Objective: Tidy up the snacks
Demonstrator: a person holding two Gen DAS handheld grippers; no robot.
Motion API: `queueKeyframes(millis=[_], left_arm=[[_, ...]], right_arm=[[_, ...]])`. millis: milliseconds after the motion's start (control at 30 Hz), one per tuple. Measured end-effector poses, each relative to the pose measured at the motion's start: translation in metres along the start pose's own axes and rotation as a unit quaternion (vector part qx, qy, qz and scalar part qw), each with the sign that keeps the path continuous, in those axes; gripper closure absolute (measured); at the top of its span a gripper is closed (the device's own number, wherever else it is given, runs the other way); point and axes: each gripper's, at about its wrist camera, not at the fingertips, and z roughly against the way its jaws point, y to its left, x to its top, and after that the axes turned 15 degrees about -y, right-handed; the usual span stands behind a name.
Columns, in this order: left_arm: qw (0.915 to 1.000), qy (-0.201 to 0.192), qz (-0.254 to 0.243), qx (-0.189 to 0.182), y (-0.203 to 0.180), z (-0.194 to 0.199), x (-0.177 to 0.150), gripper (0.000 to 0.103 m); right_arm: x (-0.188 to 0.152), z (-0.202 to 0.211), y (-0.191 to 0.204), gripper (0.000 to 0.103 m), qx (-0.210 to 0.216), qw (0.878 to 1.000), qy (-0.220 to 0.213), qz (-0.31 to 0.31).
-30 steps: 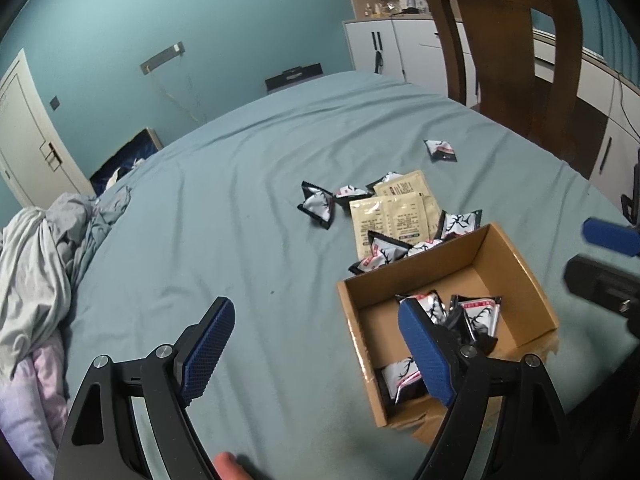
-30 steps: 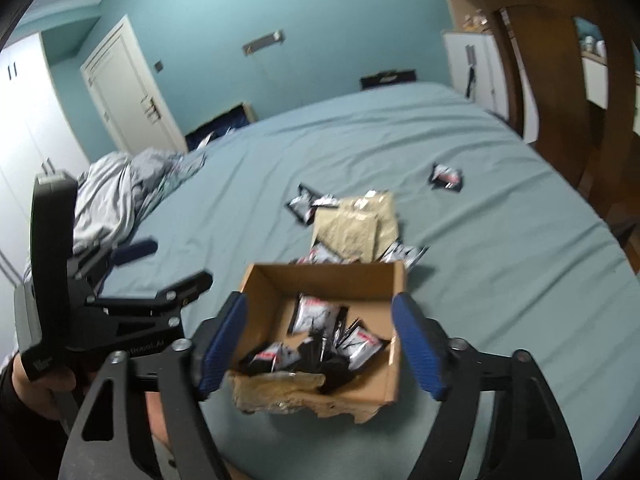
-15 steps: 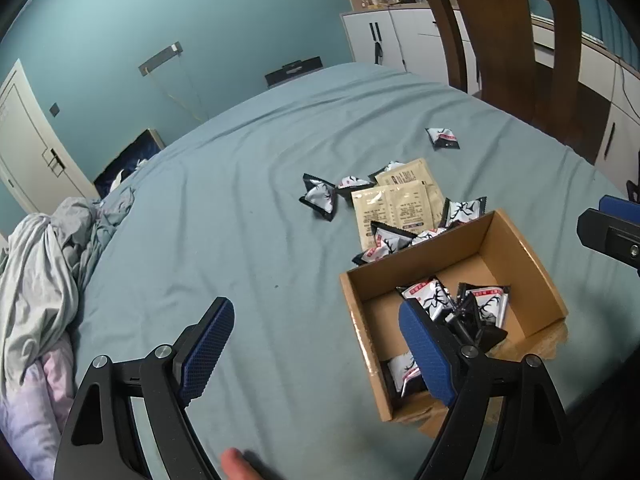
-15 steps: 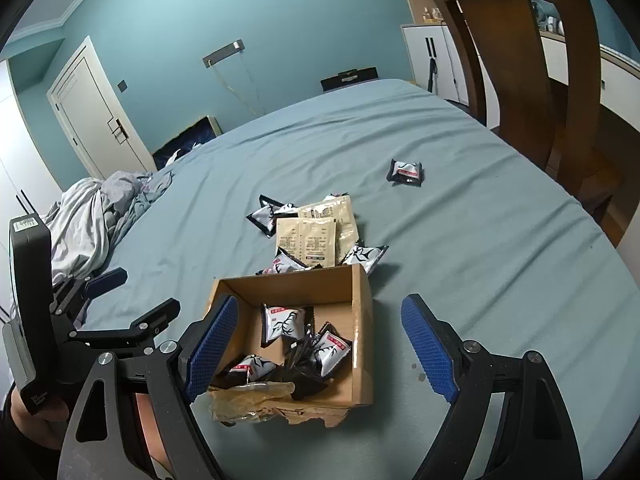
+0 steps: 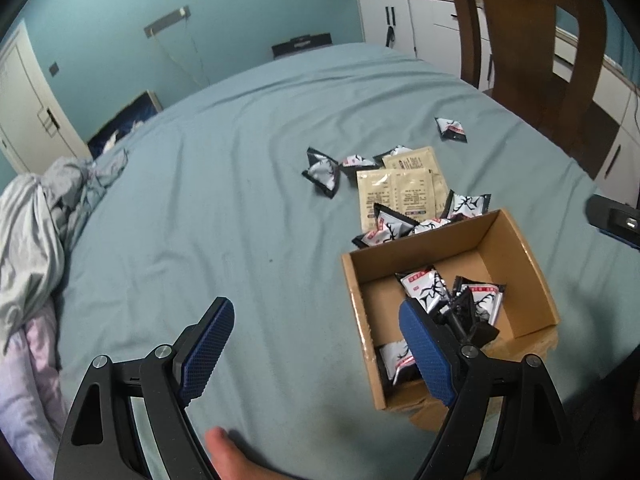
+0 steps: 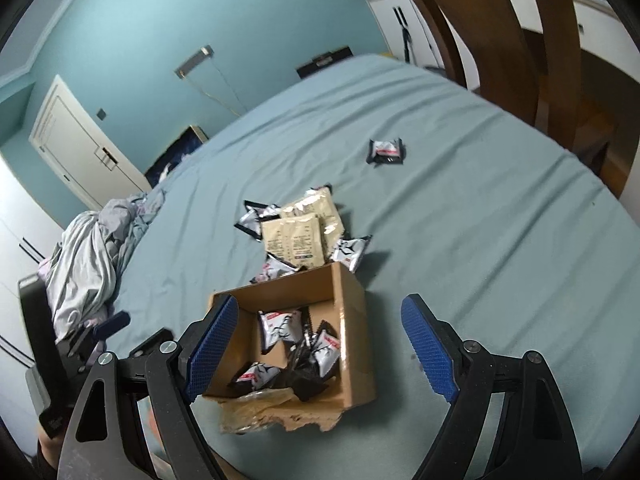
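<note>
An open cardboard box (image 5: 516, 268) (image 6: 354, 320) sits on the teal bedsheet and holds several black-and-white snack packets (image 5: 424, 286) (image 6: 280, 326). Just beyond it lies a loose pile: beige sachets (image 5: 404, 192) (image 6: 300, 236) and more black-and-white packets (image 5: 320, 168). One lone packet (image 5: 452, 130) (image 6: 386, 152) rests farther off. My left gripper (image 5: 316, 344) hovers open at the box's left side, nothing between its fingers. My right gripper (image 6: 320, 344) is open above the box's near right part, holding nothing.
A wooden chair (image 5: 532, 40) (image 6: 500, 32) stands at the bed's far right, white cabinets (image 5: 400, 24) behind it. Crumpled grey bedding (image 5: 36, 220) (image 6: 88, 256) lies at the left. A white door (image 6: 76, 148) is in the far wall. A fingertip (image 5: 220, 448) shows below.
My right gripper has shifted to the right and rolled, so the box now sits left of centre in its view. The left gripper has barely moved; both stay open.
</note>
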Motion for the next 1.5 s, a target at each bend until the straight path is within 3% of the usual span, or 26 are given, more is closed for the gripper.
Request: queueKeyframes(millis=[133, 400, 767, 867, 900, 967, 1133, 1333, 1500], left_arm=[[0.9998, 0.007, 0.014, -0.012, 0.003, -0.002, 0.003, 0.017], [0.9986, 0.025, 0.026, -0.039, 0.003, -0.012, 0.007, 0.017], [0.9974, 0.052, 0.035, -0.034, 0.005, -0.039, 0.01, 0.017], [0.9963, 0.061, 0.048, -0.037, 0.008, -0.05, 0.013, 0.017], [0.996, 0.062, 0.052, -0.038, 0.009, -0.053, 0.013, 0.017], [0.9954, 0.064, 0.06, -0.039, 0.01, -0.062, 0.016, 0.017], [0.9938, 0.067, 0.065, -0.061, 0.008, -0.087, 0.022, 0.017], [0.9846, 0.109, 0.096, -0.097, 0.007, -0.129, 0.026, 0.017], [0.981, 0.131, 0.084, -0.116, -0.007, -0.161, 0.03, 0.017]], right_arm=[[0.018, -0.033, -0.019, 0.02, -0.024, 0.998, 0.036, -0.037], [0.031, -0.108, -0.053, 0.02, -0.017, 0.984, 0.127, -0.128], [0.033, -0.181, -0.041, 0.021, -0.014, 0.977, 0.194, -0.089], [0.033, -0.189, -0.044, 0.05, -0.023, 0.977, 0.198, -0.077], [0.032, -0.192, -0.045, 0.065, -0.022, 0.975, 0.206, -0.075], [0.032, -0.197, -0.046, 0.071, -0.005, 0.973, 0.215, -0.082], [0.051, -0.182, -0.042, 0.077, -0.001, 0.986, 0.151, -0.069], [0.079, -0.135, -0.033, 0.077, 0.025, 0.995, 0.067, -0.075], [0.075, -0.121, -0.025, 0.077, 0.025, 0.997, 0.053, -0.057]])
